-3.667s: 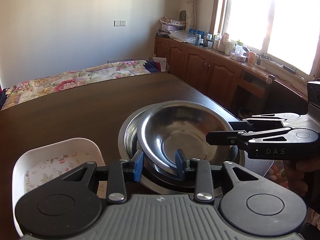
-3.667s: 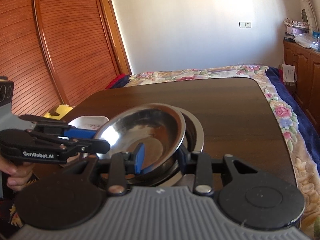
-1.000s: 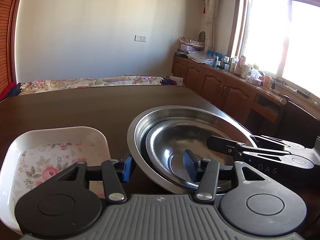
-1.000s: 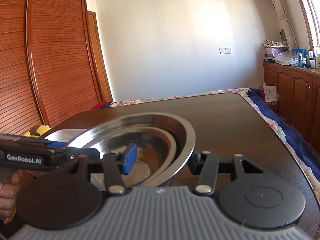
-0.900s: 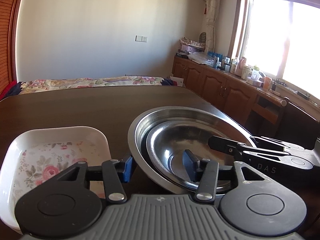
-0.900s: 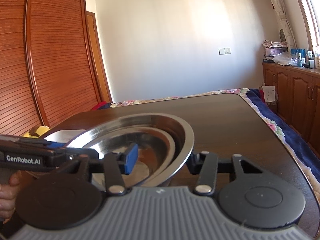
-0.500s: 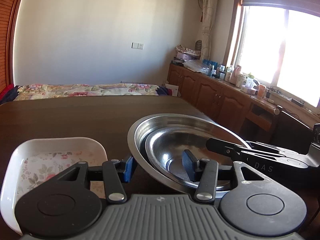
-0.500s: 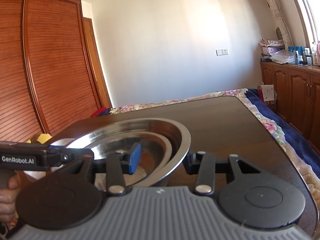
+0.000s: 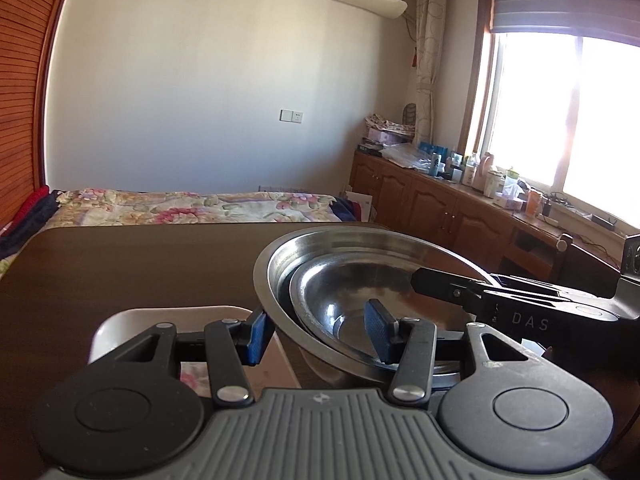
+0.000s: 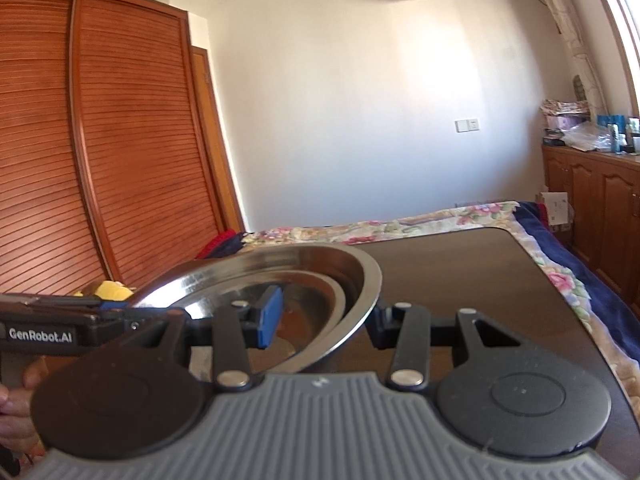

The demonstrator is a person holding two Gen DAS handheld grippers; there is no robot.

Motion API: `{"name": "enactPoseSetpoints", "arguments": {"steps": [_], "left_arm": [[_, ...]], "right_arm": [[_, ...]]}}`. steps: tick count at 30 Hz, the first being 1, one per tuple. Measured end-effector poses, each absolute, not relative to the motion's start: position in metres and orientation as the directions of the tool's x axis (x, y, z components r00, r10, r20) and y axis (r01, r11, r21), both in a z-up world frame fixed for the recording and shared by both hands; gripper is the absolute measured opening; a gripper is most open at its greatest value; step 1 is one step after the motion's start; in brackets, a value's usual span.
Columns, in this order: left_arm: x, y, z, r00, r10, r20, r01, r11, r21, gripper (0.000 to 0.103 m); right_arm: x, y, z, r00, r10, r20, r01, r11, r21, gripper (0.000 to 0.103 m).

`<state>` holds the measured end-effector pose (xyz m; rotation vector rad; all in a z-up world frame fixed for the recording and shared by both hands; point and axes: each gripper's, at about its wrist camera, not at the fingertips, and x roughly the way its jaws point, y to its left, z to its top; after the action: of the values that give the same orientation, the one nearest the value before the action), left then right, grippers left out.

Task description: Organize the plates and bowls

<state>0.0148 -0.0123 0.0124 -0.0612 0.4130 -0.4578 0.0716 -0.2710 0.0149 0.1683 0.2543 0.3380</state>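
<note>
Both grippers, left (image 9: 318, 334) and right (image 10: 326, 322), clamp opposite rims of the big bowl (image 9: 280, 264), small bowl (image 9: 332, 300) nested inside, carried above table (image 9: 140, 272) beside the tray (image 9: 120, 320); uneven tilt could slide the small bowl out.

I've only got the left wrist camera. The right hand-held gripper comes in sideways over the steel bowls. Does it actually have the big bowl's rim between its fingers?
Observer: Yes. The right hand-held gripper straddles the large steel bowl at its rim, with the blue pad inside and the other finger outside.
Operator: What's holding my left one?
Observer: A hand at the picture's left edge grips the handle of the left hand-held gripper.
Operator: Anything beyond the bowls on that side?
Observer: A yellow object sits past the rim, before the slatted wardrobe.
</note>
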Motion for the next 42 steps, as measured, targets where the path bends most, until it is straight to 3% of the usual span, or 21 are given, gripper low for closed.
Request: {"name": "enactPoseSetpoints", "arguments": {"steps": [22,42], "left_arm": [[0.019,0.071,0.006,0.865,-0.275,-0.420,0.244,0.961,-0.127,0.051],[0.024,0.070,-0.006,0.862,-0.233,-0.450,0.211,0.972,-0.099,0.051]], "right_arm": [[0.092,-0.190,0.020,0.798,0.514,-0.315,-0.504,0.855,0.121,0.046],[0.097,-0.180,0.005,0.770,0.521,-0.369,-0.502,0.851,0.156,0.046]]}}
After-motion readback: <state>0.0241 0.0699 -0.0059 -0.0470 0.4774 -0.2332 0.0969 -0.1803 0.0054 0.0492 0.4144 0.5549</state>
